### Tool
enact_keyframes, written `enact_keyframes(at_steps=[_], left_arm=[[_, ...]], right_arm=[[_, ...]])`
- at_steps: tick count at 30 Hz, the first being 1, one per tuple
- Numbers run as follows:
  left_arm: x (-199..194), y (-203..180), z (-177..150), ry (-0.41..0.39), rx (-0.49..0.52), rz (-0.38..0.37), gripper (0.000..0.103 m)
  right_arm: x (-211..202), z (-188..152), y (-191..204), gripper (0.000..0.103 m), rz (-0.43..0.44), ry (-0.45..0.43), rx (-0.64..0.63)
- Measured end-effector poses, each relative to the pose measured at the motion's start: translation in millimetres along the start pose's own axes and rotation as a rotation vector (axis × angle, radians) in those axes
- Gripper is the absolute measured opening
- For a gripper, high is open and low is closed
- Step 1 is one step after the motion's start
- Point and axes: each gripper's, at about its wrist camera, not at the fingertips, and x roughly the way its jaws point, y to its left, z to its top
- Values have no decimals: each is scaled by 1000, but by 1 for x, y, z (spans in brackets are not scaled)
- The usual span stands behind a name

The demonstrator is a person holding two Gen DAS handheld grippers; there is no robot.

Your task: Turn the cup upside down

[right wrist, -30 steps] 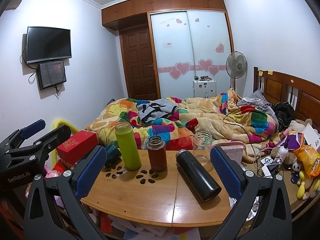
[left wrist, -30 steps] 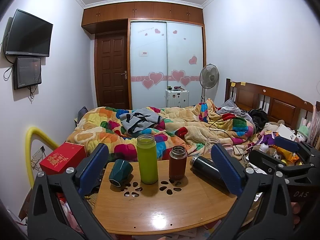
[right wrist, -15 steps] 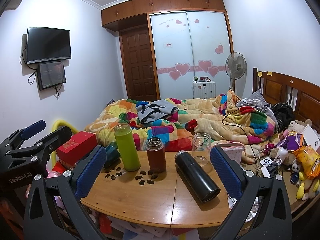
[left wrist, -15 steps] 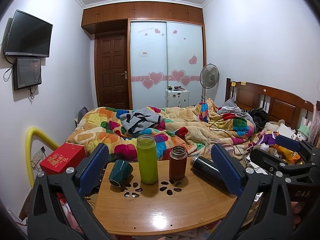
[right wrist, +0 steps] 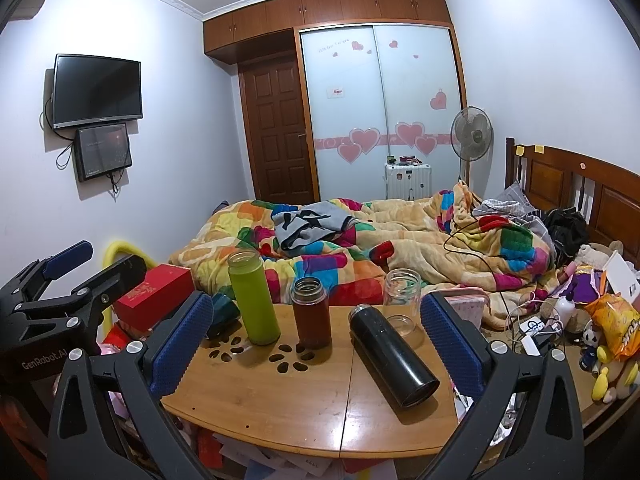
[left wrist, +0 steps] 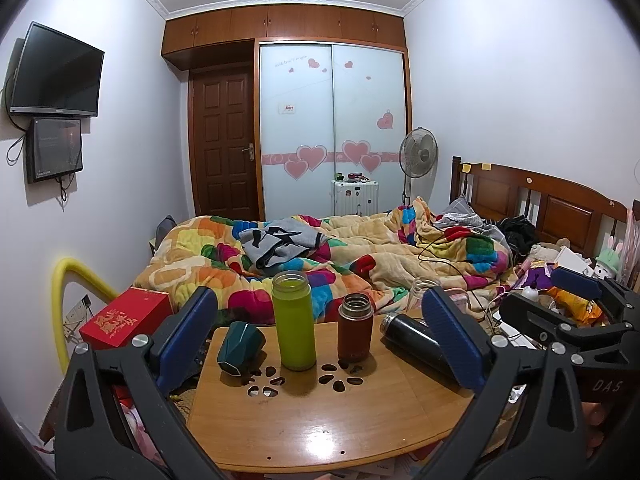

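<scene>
A dark green faceted cup (left wrist: pixel 239 347) lies on its side at the left end of the wooden table (left wrist: pixel 328 420); in the right wrist view only a bit of it (right wrist: pixel 224 309) shows behind my finger. A green bottle (left wrist: pixel 293 321), a brown bottle (left wrist: pixel 355 327) and a clear glass jar (right wrist: pixel 401 303) stand upright. A black flask (right wrist: pixel 392 356) lies on its side. My left gripper (left wrist: pixel 320 340) is open and empty in front of the table. My right gripper (right wrist: pixel 316 344) is open and empty, right of the left one.
A bed with a colourful blanket (left wrist: pixel 360 256) lies behind the table. A red box (left wrist: pixel 126 316) sits at the left. Cables, toys and snack bags (right wrist: pixel 600 320) crowd the right side. Papers (right wrist: pixel 280 464) lie under the table's near edge.
Both views have shifted very slightly; the right gripper has drifted a little. The objects on the table have not moved.
</scene>
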Motion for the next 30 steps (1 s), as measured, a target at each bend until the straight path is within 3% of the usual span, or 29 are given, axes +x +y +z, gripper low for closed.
enact_keyframes(at_steps=[30], left_arm=[[7,2,3,5,0,-1,103]], right_arm=[[2,3,5,103,5,2,-4]])
